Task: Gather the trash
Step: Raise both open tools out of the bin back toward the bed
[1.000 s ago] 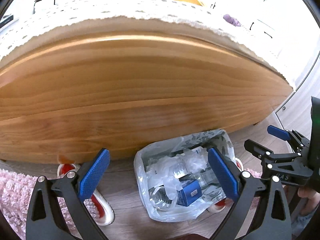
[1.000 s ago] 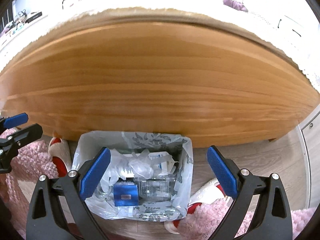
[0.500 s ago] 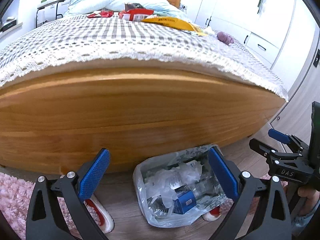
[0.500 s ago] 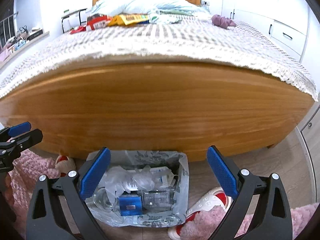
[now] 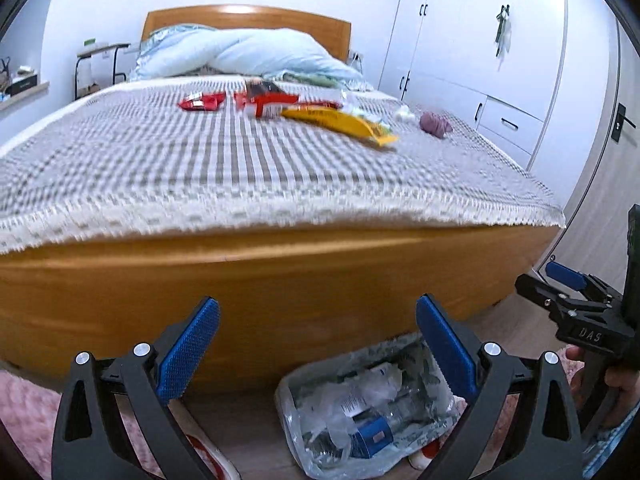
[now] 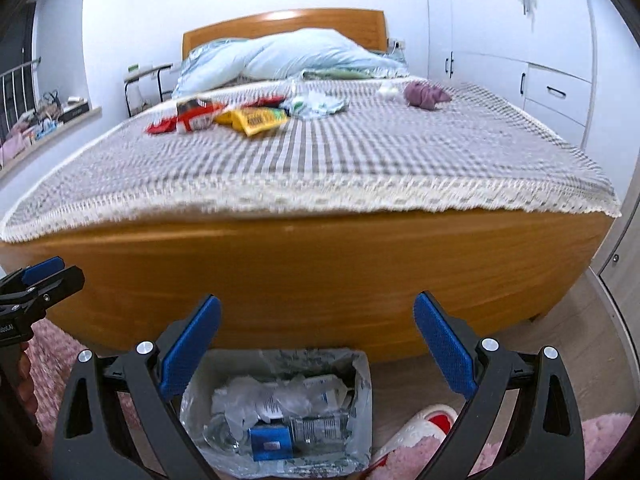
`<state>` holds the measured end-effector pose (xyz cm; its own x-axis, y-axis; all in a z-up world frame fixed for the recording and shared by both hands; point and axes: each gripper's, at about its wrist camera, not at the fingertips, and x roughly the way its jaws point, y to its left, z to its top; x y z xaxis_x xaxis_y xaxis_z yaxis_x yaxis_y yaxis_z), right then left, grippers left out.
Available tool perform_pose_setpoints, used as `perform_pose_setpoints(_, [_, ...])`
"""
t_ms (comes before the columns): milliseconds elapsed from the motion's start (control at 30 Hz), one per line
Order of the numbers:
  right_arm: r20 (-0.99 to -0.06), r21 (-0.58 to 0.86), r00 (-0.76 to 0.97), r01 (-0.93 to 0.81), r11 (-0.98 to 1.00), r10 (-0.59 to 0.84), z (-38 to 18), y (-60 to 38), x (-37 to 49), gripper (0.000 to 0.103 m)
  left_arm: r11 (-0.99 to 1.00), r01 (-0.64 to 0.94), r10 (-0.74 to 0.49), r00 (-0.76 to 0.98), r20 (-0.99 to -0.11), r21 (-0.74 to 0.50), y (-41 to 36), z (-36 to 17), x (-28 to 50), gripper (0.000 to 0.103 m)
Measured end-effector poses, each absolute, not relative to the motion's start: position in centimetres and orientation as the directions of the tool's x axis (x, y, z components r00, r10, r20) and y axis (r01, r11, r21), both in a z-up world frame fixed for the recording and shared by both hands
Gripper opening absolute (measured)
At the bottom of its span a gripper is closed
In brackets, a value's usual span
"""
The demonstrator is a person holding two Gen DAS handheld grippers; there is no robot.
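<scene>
Raised since a second ago, so the checked bedspread fills mid-frame where bare footboard did. Left gripper spread wide, empty; right gripper likewise. Left view only: a hand at lower right. Right view only: railing at upper left. Wrappers upper centre on the bed. Bin bag at bottom centre holding bottles, crumpled plastic, blue box.
</scene>
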<state>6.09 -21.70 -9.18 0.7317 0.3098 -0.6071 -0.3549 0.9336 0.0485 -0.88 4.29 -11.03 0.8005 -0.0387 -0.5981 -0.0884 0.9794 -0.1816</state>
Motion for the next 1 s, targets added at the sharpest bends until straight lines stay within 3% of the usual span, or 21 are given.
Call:
perform_pose_setpoints(567, [-0.444,0.042,0.829,-0.358,0.933,0.338,-2.8,-21.8,7.0,0.093,0.976,-0.131,0.025,0.862,-0.506,-0.175,6.8,-6.7,0.0,0.095])
perform_pose_setpoints(1000, [-0.379,0.036,0.866,-0.340,0.940,0.327,-0.5,-21.2,8.9,0.093,0.973,-0.141,0.053,0.905,-0.421,-0.180,8.2,-3.5,1.7,0.095])
